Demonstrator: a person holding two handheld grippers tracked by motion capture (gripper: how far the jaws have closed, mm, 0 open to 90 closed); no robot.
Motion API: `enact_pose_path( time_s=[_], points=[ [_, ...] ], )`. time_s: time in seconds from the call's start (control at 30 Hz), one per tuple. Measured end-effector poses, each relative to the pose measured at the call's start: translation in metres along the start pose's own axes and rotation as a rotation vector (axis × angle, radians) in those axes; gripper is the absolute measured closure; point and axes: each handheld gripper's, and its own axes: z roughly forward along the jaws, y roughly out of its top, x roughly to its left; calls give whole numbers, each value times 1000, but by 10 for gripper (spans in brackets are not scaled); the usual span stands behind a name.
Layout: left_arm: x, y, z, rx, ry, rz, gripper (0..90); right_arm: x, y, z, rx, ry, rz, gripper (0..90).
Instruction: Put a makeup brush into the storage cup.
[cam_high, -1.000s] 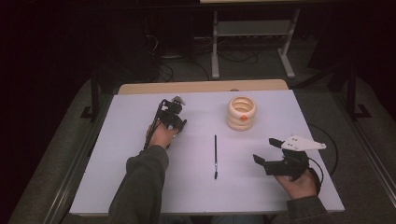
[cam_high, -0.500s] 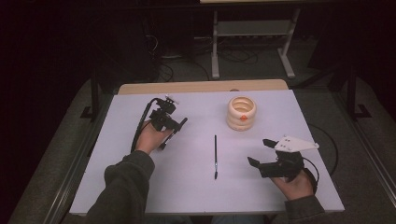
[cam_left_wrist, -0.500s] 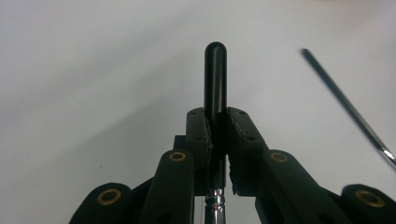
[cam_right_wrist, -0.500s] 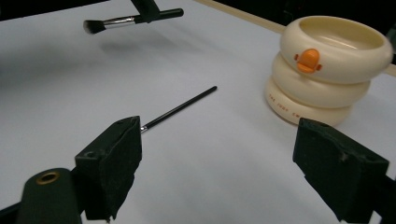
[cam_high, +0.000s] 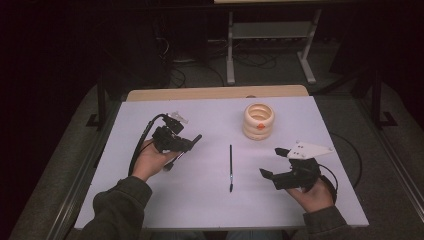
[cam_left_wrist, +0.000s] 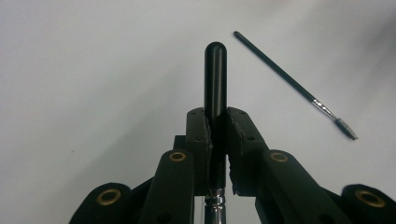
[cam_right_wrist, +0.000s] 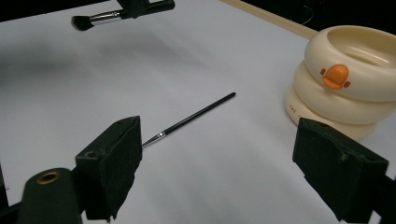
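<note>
Brush clamped between left hand-held gripper jaws, above table.

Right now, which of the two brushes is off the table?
The thick brush, clamped in the left gripper and held above the table. The thin brush lies flat, ungripped.

The high view looks forward and down from above the near edge of the table, taking in its whole top. The left gripper view rides low, close to the surface. The right gripper view looks across toward the far edge. All three share the thin brush at mid-table.
</note>
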Motion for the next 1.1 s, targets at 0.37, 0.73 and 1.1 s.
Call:
enact_pose_path(
  time_s=[0.37,0.73,1.1],
  points=[
    [-17,-4,-13,-30,-49,65,799,6,23,2,38,34,-59,156],
    [-29,-9,-15,-58,-103,123,799,12,44,12,72,103,-94,158],
    [-43,-14,-14,-87,-180,193,799,29,71,38,130,199,-197,210]
  ],
)
